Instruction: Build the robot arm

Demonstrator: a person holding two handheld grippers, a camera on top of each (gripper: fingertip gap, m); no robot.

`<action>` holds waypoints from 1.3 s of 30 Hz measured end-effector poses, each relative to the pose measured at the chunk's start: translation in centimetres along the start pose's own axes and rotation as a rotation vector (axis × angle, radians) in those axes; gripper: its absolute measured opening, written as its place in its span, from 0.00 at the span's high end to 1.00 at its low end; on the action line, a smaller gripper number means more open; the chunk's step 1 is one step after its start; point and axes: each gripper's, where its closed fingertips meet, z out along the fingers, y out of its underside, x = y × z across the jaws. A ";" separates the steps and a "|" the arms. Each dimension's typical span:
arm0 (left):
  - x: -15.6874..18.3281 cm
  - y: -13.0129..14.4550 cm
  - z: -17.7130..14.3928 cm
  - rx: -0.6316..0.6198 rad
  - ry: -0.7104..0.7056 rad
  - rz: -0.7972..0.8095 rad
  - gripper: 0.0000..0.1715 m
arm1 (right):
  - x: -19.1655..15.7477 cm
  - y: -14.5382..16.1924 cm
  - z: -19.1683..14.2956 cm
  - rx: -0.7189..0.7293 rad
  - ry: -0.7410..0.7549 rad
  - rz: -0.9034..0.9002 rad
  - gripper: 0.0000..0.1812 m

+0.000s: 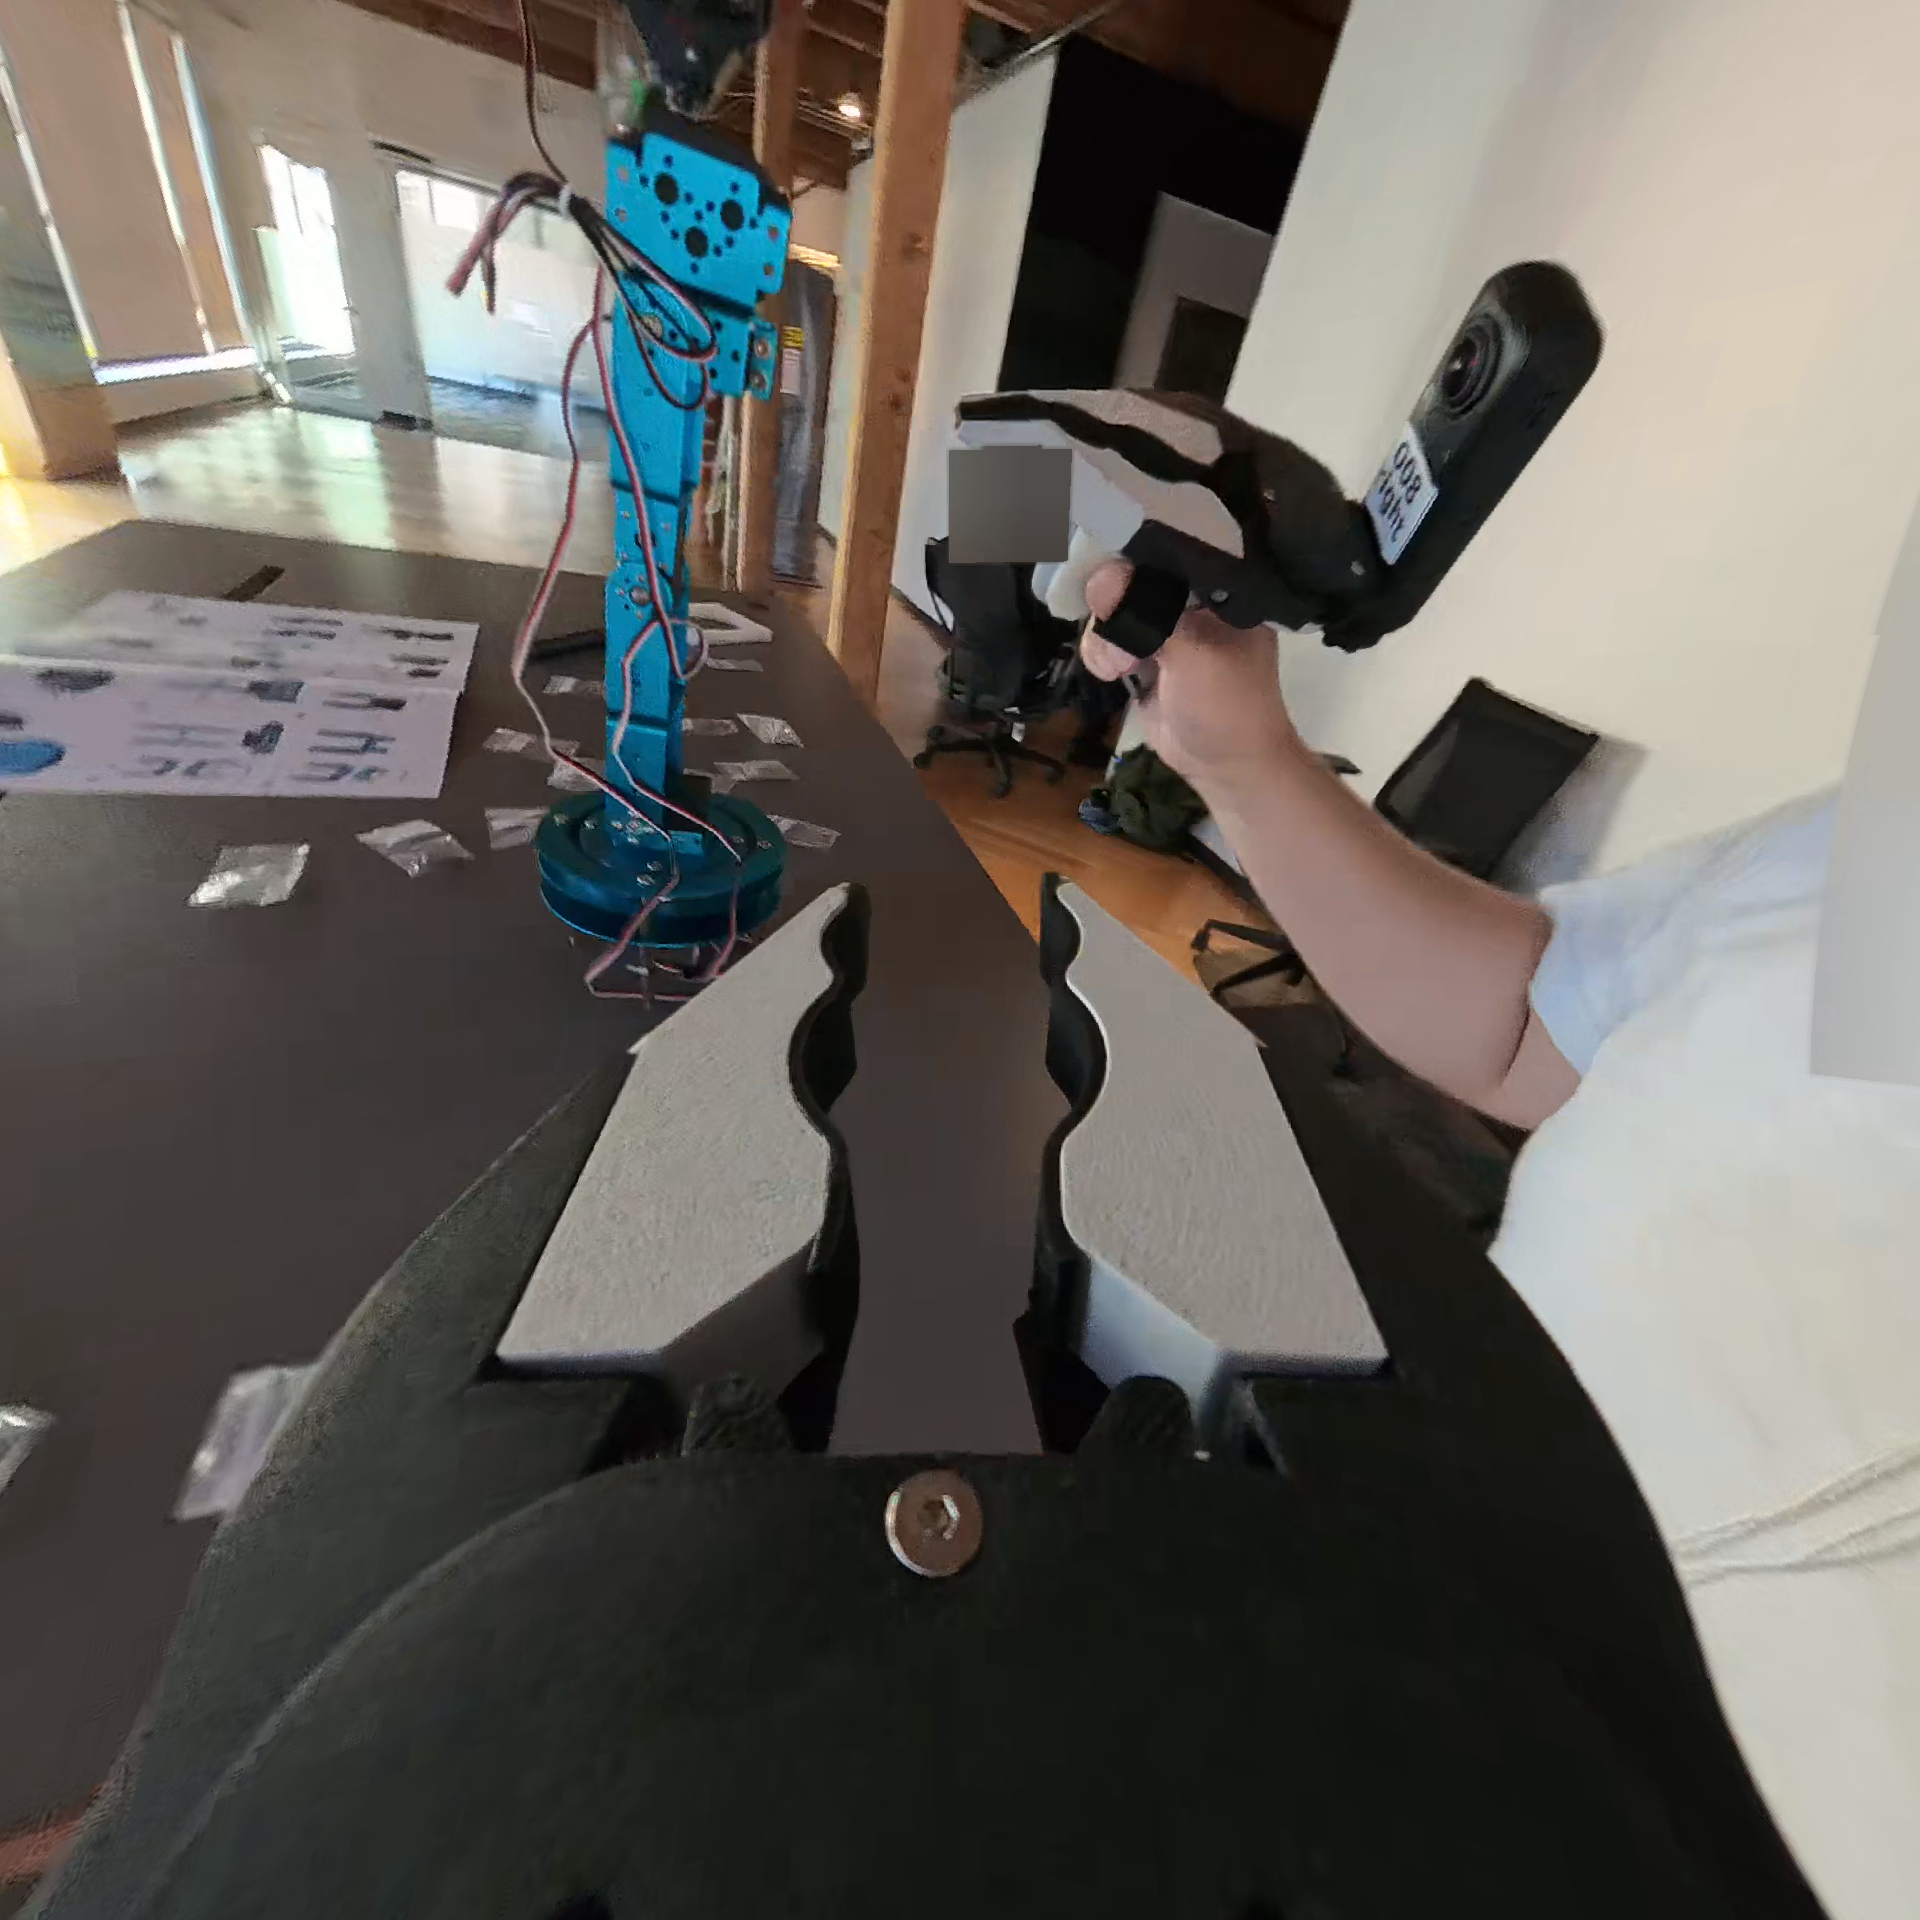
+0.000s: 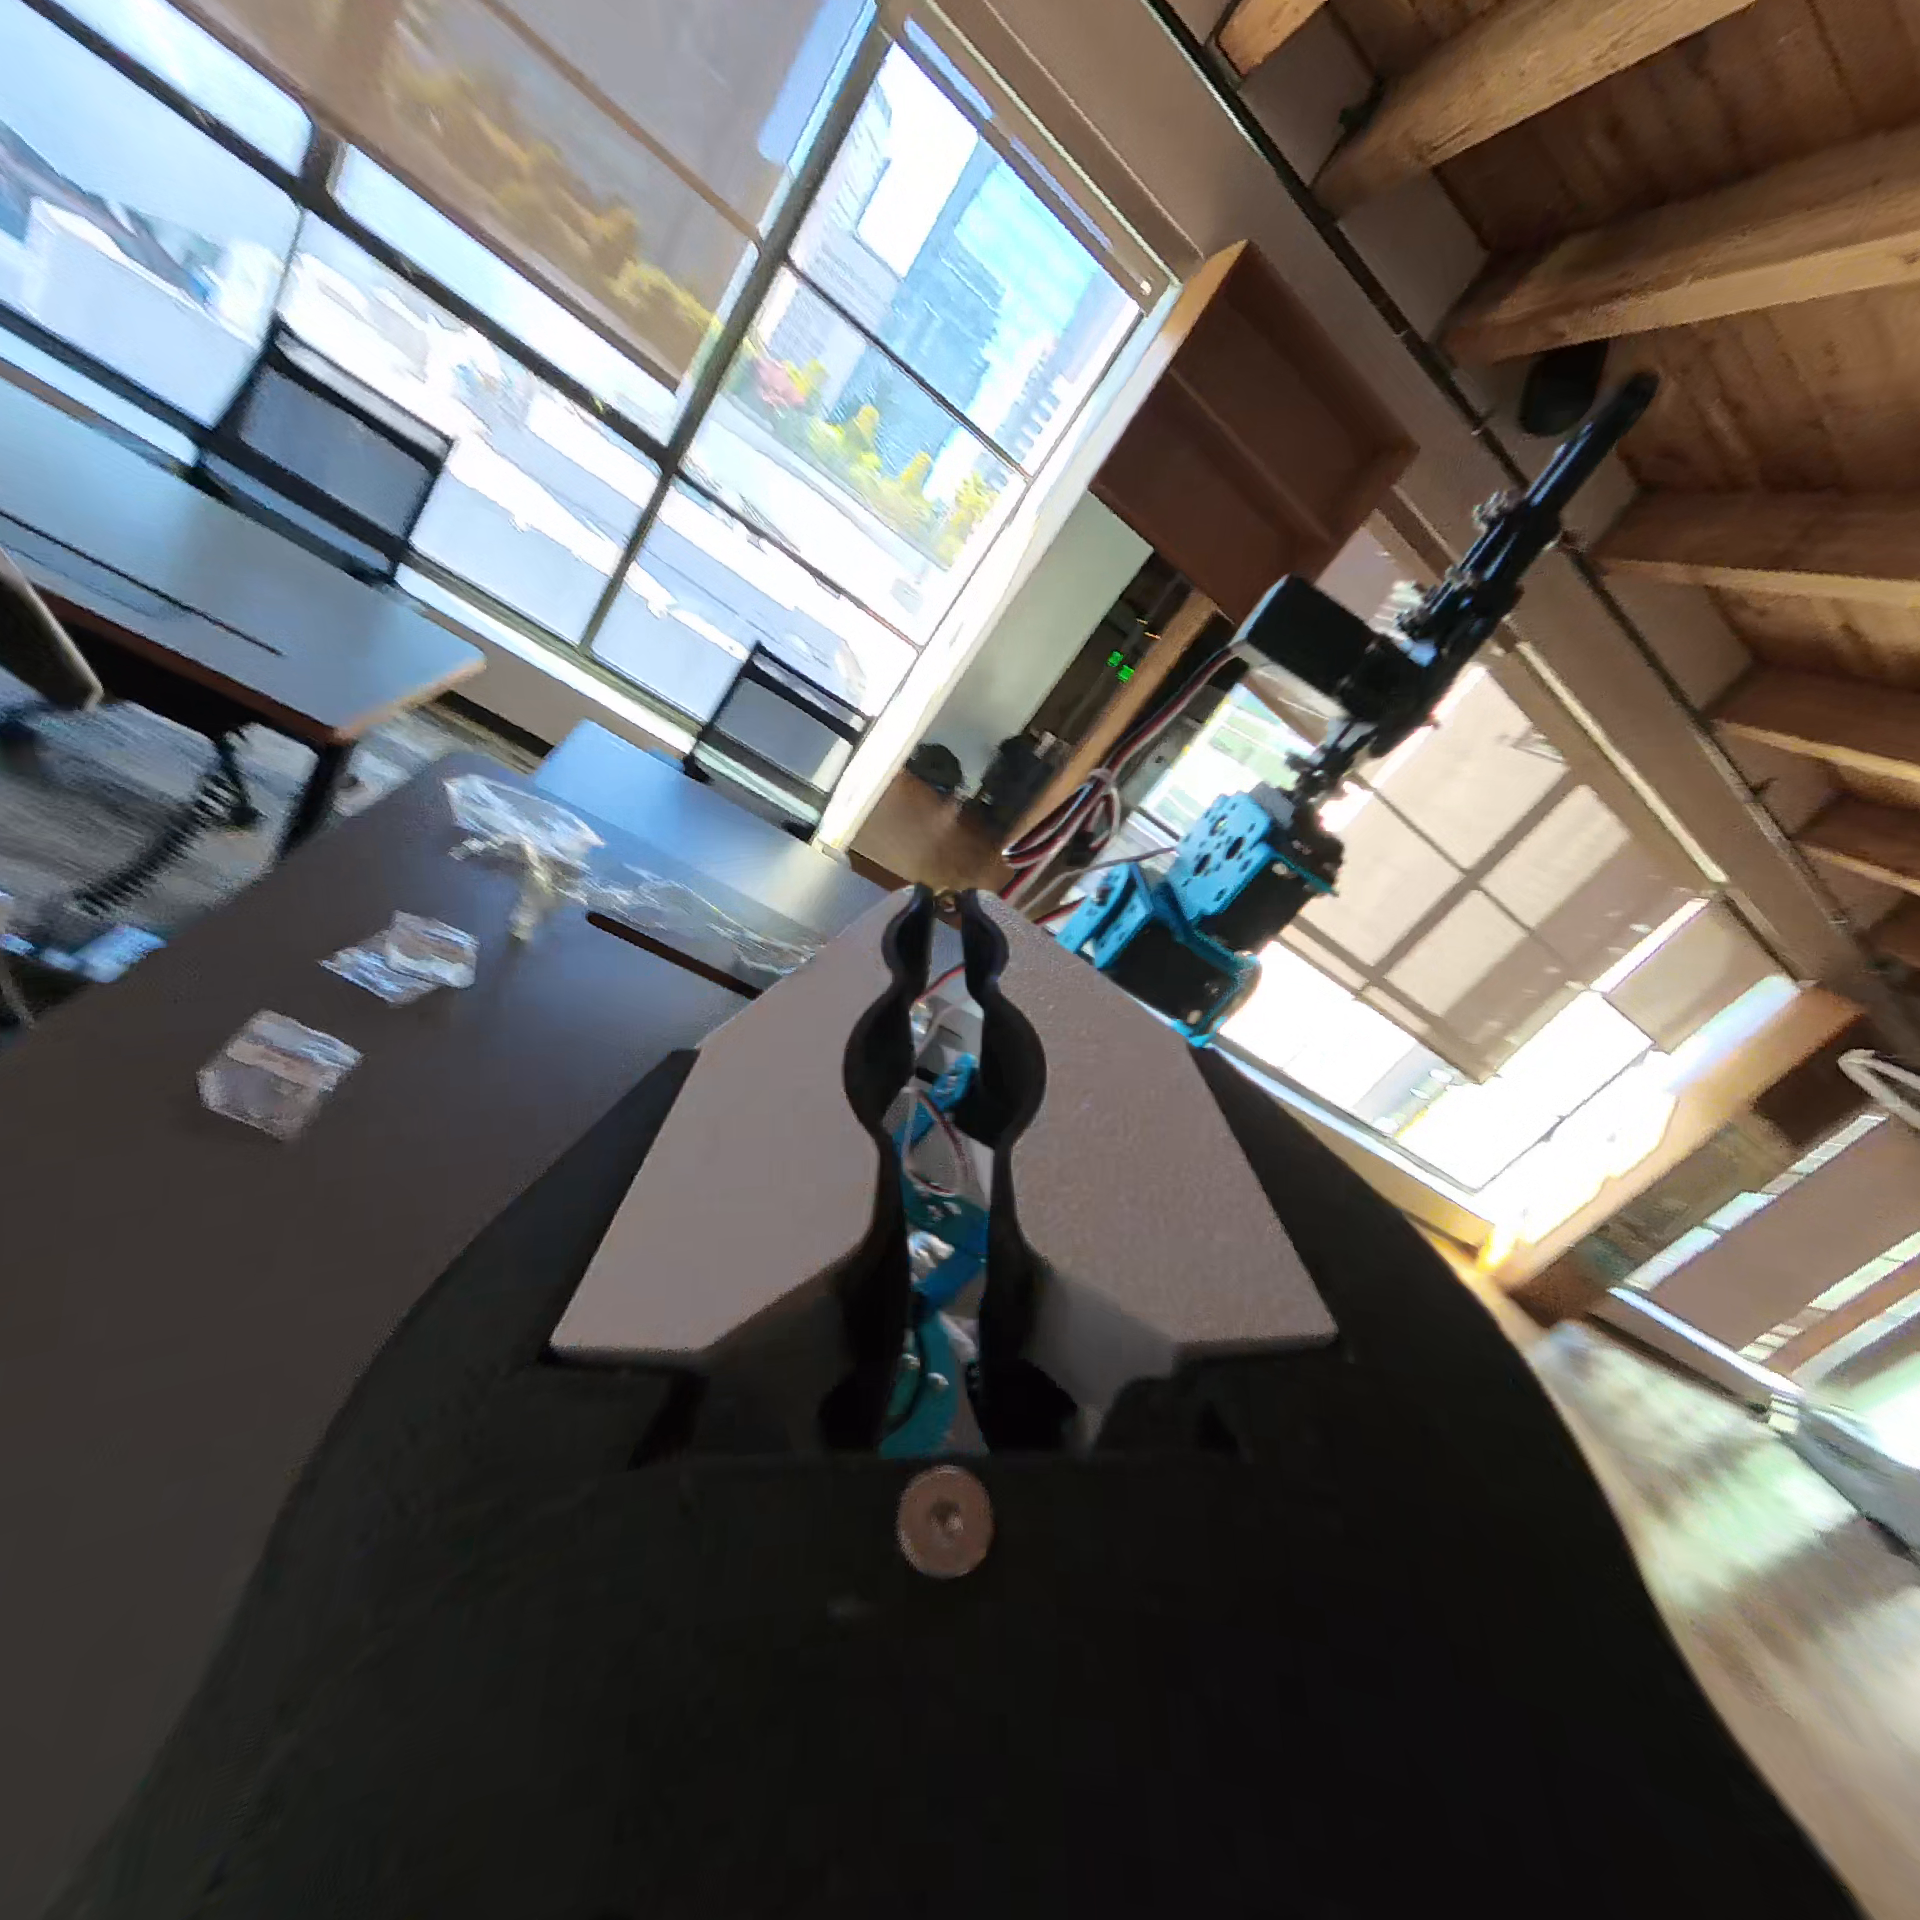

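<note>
1. Left wrist view: the left gripper (image 1: 951, 904), black with 2 grey-faced fingers (image 1: 707, 1164), hangs low over the dark brown table (image 1: 312, 1091), close to its right-hand edge. Its jaws stand wide apart, with only bare tabletop showing between them. It grips nothing and touches nothing.
2. Nearest to it, just ahead and a little left, is the tall blue metal robot arm kit (image 1: 649, 582). The kit stands upright on a round blue base, and red, white and black wires trail down it to the table.
3. Small clear plastic bags (image 1: 249, 873) lie scattered around that base. White printed sheets (image 1: 229, 696) lie flat farther left.
4. Off to the right, a person's bare hand (image 1: 1184, 686) holds the right gripper (image 1: 971, 416) raised in the air, well above the table and apart from the blue kit. A black camera (image 1: 1496, 395) stands up at its back end.
5. Right wrist view: the right gripper's grey fingers (image 2: 748, 1164) are drawn together until the tips all but meet. A speck of something yellowish sits at the tips, too small to identify, so I cannot tell whether anything is pinched there.
6. Behind those tips the kit's blue upper joints show, tilted by the camera's lean, with large windows (image 2: 623, 364) beyond.
</note>
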 end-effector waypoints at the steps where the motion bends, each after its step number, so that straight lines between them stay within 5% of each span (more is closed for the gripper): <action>1: -0.7 -0.3 0.0 0.003 0.020 0.023 0.81 | 0.2 -0.2 0.3 -0.029 0.021 -0.056 0.99; 7: -4.5 -2.0 1.4 0.072 0.075 0.098 0.81 | 1.5 -1.5 2.1 -0.118 0.112 -0.341 0.98; 17: -11.4 -10.8 9.5 0.157 0.349 0.014 0.73 | 4.0 -0.8 3.6 -0.241 0.302 -0.316 0.99; 24: -15.3 -15.9 15.7 0.067 0.700 0.002 0.75 | 6.2 -1.1 5.8 -0.352 0.536 -0.318 0.98; 32: -14.8 -16.9 20.3 -0.109 1.062 0.024 0.74 | 8.5 -1.3 7.9 -0.499 0.932 -0.360 0.98; 39: -13.4 -17.1 22.4 -0.155 1.298 -0.171 0.72 | 9.7 -1.0 8.1 -0.572 1.156 -0.278 0.99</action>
